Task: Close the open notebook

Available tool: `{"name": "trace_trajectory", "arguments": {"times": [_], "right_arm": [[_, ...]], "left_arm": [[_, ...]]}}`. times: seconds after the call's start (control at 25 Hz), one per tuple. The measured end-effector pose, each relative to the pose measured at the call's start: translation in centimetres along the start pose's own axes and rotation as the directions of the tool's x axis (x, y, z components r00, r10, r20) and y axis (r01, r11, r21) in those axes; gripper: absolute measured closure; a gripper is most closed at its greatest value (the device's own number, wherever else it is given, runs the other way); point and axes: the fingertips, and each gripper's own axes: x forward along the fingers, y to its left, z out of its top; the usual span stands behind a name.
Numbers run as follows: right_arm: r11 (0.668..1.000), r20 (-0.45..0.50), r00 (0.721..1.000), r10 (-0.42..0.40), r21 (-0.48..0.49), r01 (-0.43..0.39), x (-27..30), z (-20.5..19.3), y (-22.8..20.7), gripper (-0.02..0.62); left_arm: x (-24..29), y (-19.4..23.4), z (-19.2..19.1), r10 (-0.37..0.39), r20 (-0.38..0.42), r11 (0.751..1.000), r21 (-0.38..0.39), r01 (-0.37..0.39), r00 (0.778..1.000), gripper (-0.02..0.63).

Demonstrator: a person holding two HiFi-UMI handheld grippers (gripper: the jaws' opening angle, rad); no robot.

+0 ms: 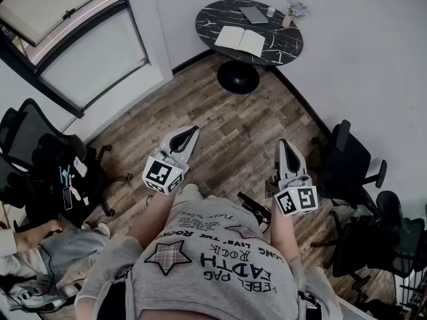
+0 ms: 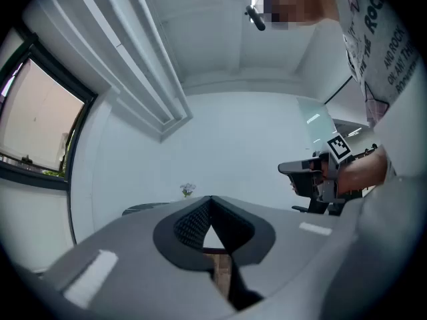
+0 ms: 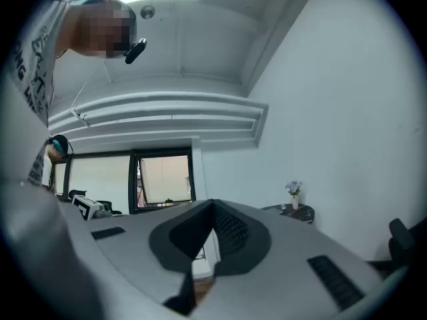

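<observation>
The open notebook (image 1: 240, 41) lies with pale pages up on a round black marble table (image 1: 215, 17) at the far end of the room. The person stands well back from it on the wooden floor. My left gripper (image 1: 194, 131) and right gripper (image 1: 283, 143) are held level in front of the body, pointing toward the table, both far short of it. The left gripper's (image 2: 211, 199) jaws meet at the tip with nothing between them. The right gripper's (image 3: 213, 204) jaws are likewise shut and empty. The notebook does not show in either gripper view.
A grey laptop (image 1: 253, 15), a small cup (image 1: 271, 11) and a flower vase (image 1: 287, 19) share the table. Black office chairs stand at the right (image 1: 353, 159) and left (image 1: 40, 145). A white wall runs along the right, a window (image 1: 60, 5) at the upper left.
</observation>
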Motion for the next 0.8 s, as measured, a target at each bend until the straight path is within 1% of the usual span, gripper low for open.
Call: {"name": "trace_trajectory", "arguments": {"times": [0.2,0.32,0.48,0.68,0.8], "right_arm": [[1.000,0.011,1.000,-0.003,-0.006,0.003,0.5,0.3,-0.7,0.583],[1.000,0.007,1.000,0.002,-0.012,-0.002,0.5,0.3,-1.0,0.583],[1.000,-0.004,1.000,0.011,-0.019,-0.011,1.1,0.1,-1.4,0.583],[0.999,0.021,0.999,-0.036,-0.002,0.036,1.8,0.2,-3.1,0.583],[0.999,0.016,0.999,-0.046,0.012,0.046,3.0,0.1,-4.1,0.583]], "left_arm": [[1.1,0.9,0.7,0.011,0.014,1.000,0.011,-0.011,1.000,0.600],[1.6,1.0,0.6,0.010,0.002,1.000,0.019,-0.010,1.000,0.600],[1.8,1.4,0.3,0.020,-0.008,1.000,0.011,-0.020,1.000,0.600],[3.0,2.3,0.1,0.033,-0.018,0.999,0.004,-0.033,0.999,0.600],[4.2,3.2,0.4,0.038,-0.017,0.999,0.010,-0.037,0.999,0.600]]}}
